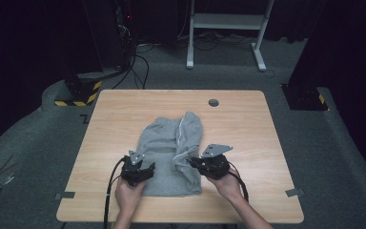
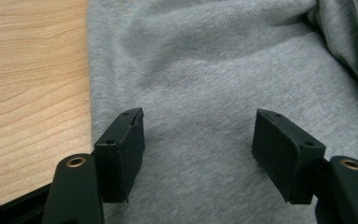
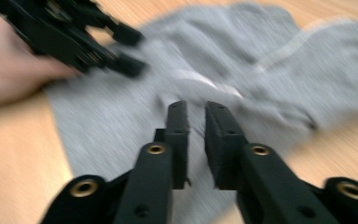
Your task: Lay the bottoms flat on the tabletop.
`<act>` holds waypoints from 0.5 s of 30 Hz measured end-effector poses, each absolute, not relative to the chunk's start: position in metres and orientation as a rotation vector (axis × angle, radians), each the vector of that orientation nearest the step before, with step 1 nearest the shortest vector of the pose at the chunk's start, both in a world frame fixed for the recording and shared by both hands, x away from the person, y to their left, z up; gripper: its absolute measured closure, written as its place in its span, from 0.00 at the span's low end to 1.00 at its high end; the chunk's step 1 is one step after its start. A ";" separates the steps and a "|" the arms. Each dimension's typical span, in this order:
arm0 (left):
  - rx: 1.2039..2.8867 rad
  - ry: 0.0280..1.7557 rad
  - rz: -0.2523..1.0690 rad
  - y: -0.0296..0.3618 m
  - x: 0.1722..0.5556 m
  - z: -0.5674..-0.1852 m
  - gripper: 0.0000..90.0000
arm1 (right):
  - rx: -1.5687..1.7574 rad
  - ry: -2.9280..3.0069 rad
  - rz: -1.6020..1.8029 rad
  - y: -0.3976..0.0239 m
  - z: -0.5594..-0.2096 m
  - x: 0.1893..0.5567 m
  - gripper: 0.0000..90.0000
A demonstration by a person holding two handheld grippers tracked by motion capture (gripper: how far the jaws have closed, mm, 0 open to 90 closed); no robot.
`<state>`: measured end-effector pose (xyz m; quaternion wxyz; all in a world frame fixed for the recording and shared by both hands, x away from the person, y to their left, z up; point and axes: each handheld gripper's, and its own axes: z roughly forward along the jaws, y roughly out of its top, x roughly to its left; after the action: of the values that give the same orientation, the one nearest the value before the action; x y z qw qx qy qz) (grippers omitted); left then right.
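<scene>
Left gripper [image 2: 198, 156]: jaws spread wide, released, hovering over flat grey cloth with nothing pinched between the pads; sits at the garment's near-left corner in the high view [image 1: 137, 171], held by the left hand [image 1: 127, 194].

Right gripper [image 3: 196, 140]: jaws nearly together, a narrow gap left; whether cloth is caught between them cannot be told from the blurred right gripper view. High view [image 1: 190, 162] puts its tips at a raised fold of the garment; right hand [image 1: 228, 185] behind it.

Grey garment [image 1: 169, 152]: sweat shorts with a pale side stripe, lying mid-table toward the near edge, one leg folded over.

Wooden table [image 1: 248, 129]: bears the garment.
</scene>
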<state>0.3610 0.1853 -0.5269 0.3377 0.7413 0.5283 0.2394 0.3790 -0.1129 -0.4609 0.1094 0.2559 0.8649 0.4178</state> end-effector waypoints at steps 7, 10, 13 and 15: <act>1.924 1.382 0.620 0.186 0.362 -0.527 0.38 | 0.773 2.624 1.029 -0.095 -0.504 0.385 0.91; 1.921 1.387 0.623 0.186 0.367 -0.527 0.39 | 0.798 2.608 1.031 -0.087 -0.515 0.395 0.90; 1.921 1.395 0.629 0.187 0.375 -0.527 0.39 | 0.806 2.580 1.018 -0.081 -0.516 0.403 0.89; 1.915 1.400 0.632 0.187 0.382 -0.527 0.39 | 0.820 2.563 1.009 -0.080 -0.516 0.410 0.88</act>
<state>0.3824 0.1866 -0.5268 0.3367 0.7344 0.5371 0.2424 0.4098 -0.0800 -0.5159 0.1336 0.2828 0.8838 0.3481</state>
